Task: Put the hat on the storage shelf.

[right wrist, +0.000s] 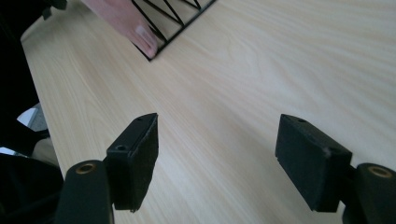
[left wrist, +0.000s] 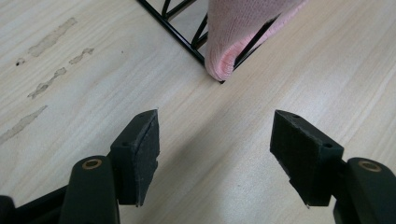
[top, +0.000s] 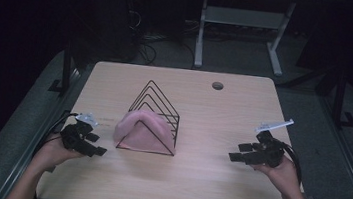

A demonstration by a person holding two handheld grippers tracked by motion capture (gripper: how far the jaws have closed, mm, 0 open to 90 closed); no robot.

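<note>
A black wire rack (top: 153, 118) is seen standing near the middle of the worktop (top: 205, 183), slightly toward its left edge. A pink cloth (top: 140, 130) is draped over the rack's front wires, its lower edge reaching the worktop surface at the rack's base. The left hand-held gripper (top: 96, 143) is positioned near the left edge of the worktop, just beside the rack's front left corner but apart from it; its jaws are spread wide, with nothing between the pads. The right hand-held gripper (top: 240, 152) is located near the right edge, well apart from the rack; its jaws are likewise released, with bare worktop seen between them. Both grippers are pointed inward toward the rack.
</note>
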